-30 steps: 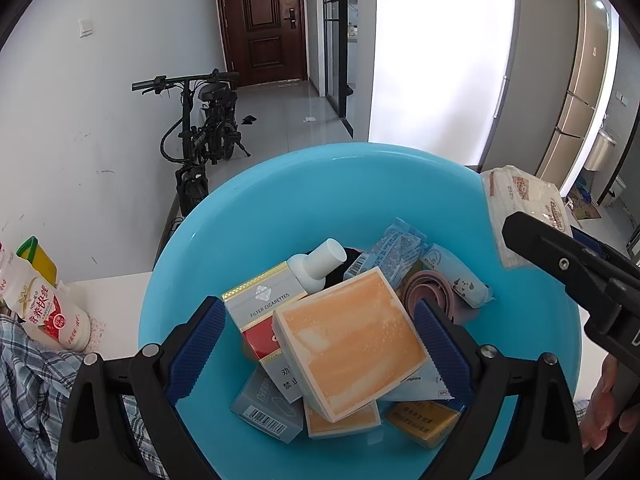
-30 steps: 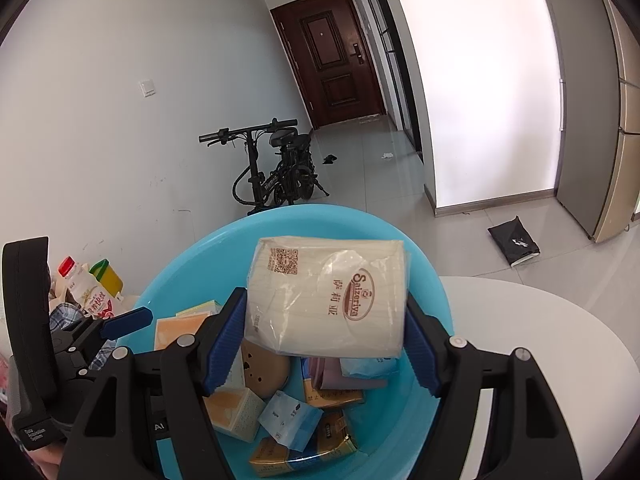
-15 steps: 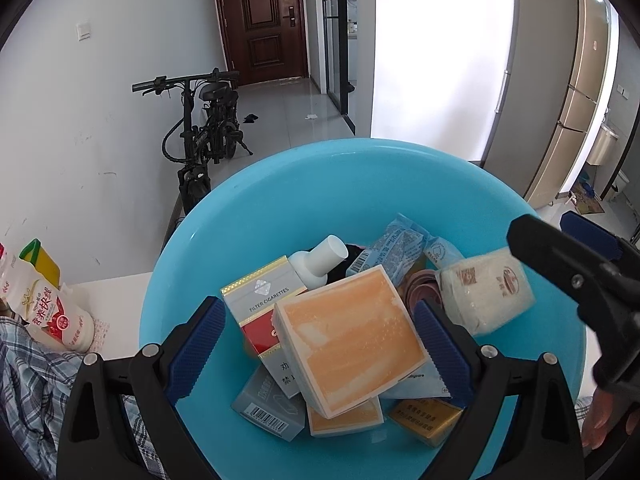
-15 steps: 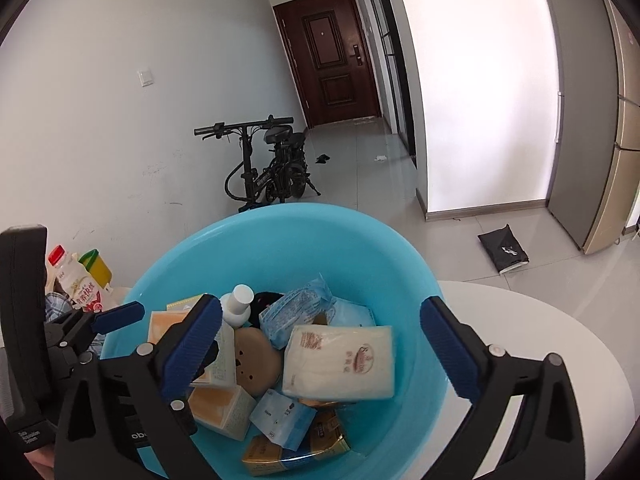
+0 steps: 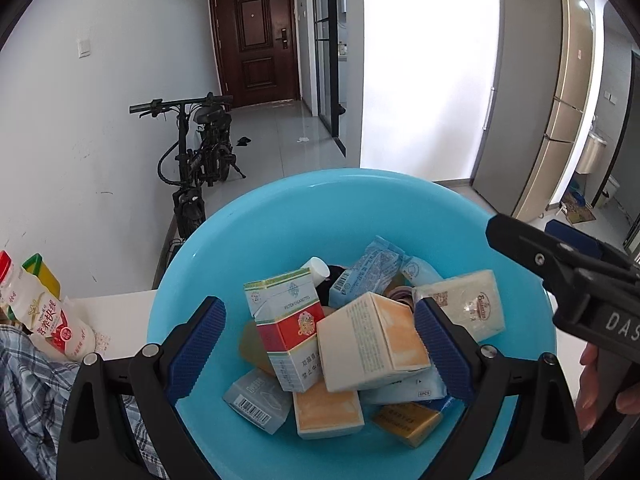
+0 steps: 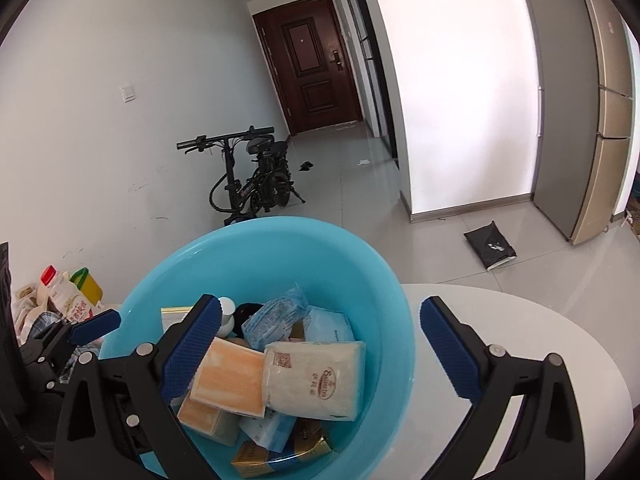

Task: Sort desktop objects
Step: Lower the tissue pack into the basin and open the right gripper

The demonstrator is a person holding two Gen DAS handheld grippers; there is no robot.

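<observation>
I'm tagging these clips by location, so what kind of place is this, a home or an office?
Most likely a home, an apartment's entry and living area: a dark wooden front door at the end of a tiled hallway, a folding bicycle parked against the wall, and a tall refrigerator to the right.

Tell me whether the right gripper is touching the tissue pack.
Apart. The right wrist view shows the right gripper with fingers spread wide, and the tissue pack lying loose in the basin below them.

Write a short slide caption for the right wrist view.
Open right gripper above tissue pack lying in blue basin.
</observation>
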